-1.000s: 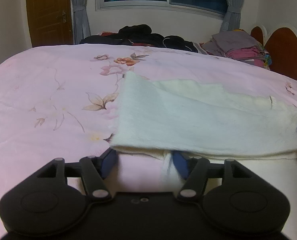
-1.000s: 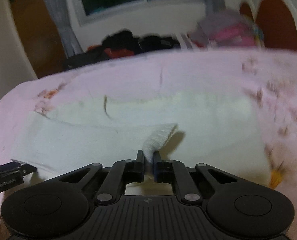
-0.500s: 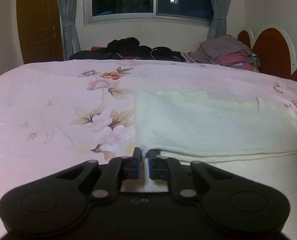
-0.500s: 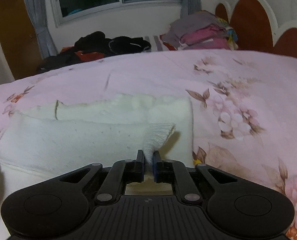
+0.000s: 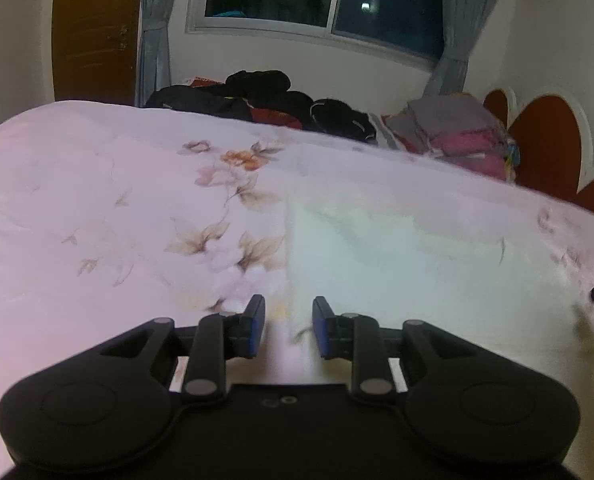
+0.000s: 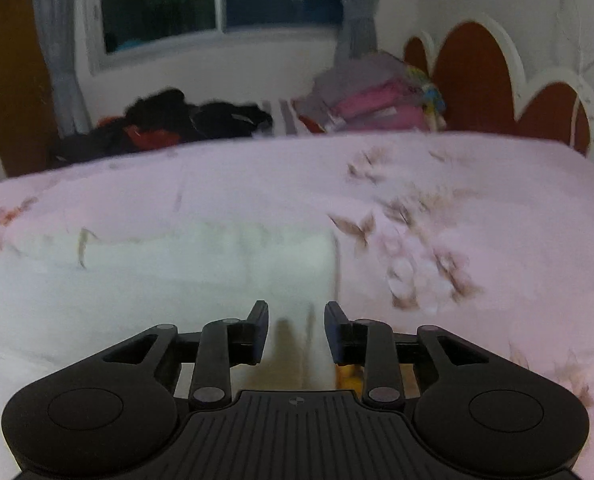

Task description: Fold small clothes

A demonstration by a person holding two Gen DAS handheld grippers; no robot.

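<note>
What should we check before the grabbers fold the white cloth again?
1. Left gripper let go: ok, jaws just opened, nothing pinched.
2. Right gripper let go: ok, jaws just opened, nothing pinched.
3. White cloth lying flat on the pink bedspread: ok.
4. Cloth's right edge straight: ok.
5. Layers lined up evenly: cannot tell, too blurry.
6. Folded pile out of the way: ok.

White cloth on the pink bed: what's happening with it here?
A person with a handheld gripper in each hand is folding a white fleecy cloth on a pink floral bedspread. Both the left gripper and the right gripper have just been opening, with nothing clamped between their pads. The cloth lies folded flat, its near corners beside each gripper. Piled clothes sit beyond.
</note>
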